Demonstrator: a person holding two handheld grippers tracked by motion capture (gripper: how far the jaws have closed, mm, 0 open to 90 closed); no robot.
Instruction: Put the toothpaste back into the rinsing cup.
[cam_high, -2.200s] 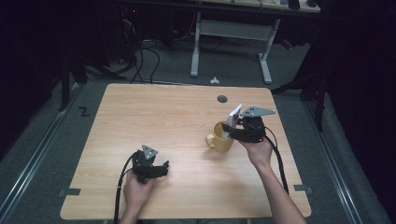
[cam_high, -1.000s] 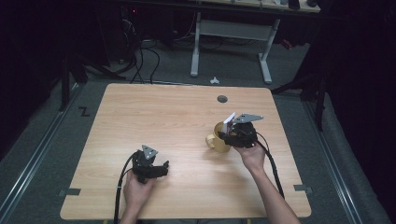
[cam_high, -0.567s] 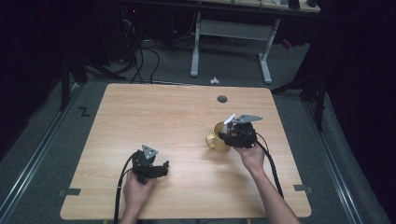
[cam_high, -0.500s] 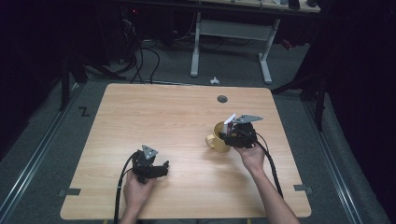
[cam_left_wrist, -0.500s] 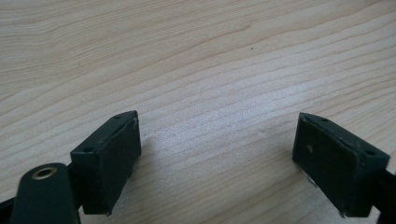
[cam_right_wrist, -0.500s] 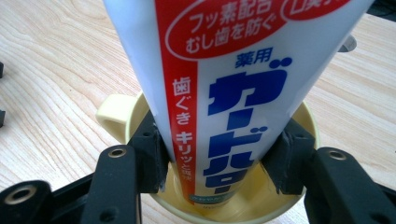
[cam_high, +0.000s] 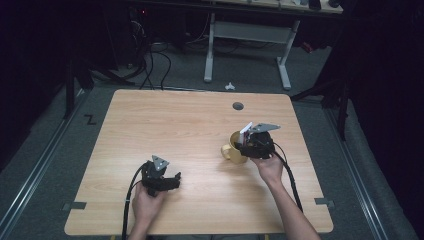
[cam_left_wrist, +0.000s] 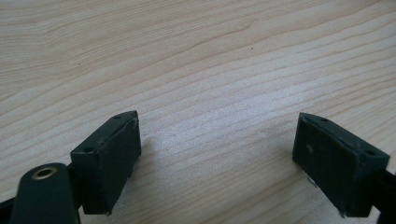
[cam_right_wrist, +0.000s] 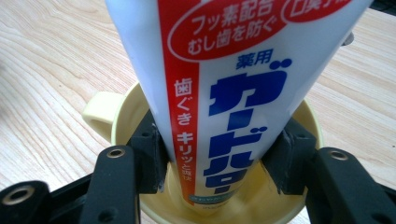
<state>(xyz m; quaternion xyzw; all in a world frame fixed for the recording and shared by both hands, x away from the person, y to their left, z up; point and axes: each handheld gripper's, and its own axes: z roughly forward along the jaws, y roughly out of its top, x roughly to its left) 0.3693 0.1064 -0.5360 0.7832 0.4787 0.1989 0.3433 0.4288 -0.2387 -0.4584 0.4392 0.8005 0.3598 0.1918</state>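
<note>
The right tongs (cam_right_wrist: 212, 163) have come down since a moment ago and now hold the toothpaste tube (cam_right_wrist: 224, 84) inside the yellow cup (cam_high: 234, 148) on the worktop (cam_high: 165, 125) — nearly in, I think — while the left tongs (cam_left_wrist: 217, 158) rest wide and empty.

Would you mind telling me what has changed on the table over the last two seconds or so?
The right gripper, shut on the toothpaste tube, came down and lowered the tube's end into the yellow mug. The left gripper stayed open and parked on the table; the mug kept its place.
</note>
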